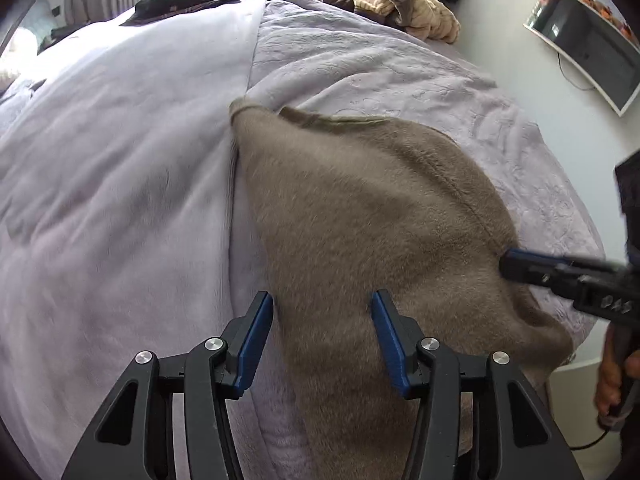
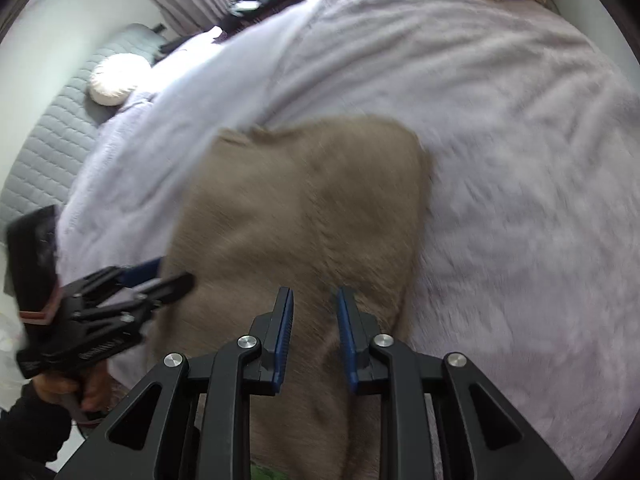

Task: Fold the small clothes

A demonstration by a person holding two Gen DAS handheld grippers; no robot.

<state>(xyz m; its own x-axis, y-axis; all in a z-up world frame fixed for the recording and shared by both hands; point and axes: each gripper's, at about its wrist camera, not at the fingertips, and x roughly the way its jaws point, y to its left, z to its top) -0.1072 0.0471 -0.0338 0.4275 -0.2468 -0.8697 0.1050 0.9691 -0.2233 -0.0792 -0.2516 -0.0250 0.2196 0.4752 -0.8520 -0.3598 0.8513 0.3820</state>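
Fuzzy taupe garment (image 1: 360,216) lies spread on the bed's lilac blanket (image 1: 120,160), its near end hanging over the bed's edge. Left hand-held gripper (image 1: 322,320) hovers just above the cloth's near left part with its blue-padded fingers (image 1: 256,340) spread wide, nothing between them. Right hand-held gripper (image 2: 314,320) sits over the garment's right side with its jaws parted more narrowly and empty, while a heap of tan and dark clothes (image 1: 404,4) sits at the bed's far end.
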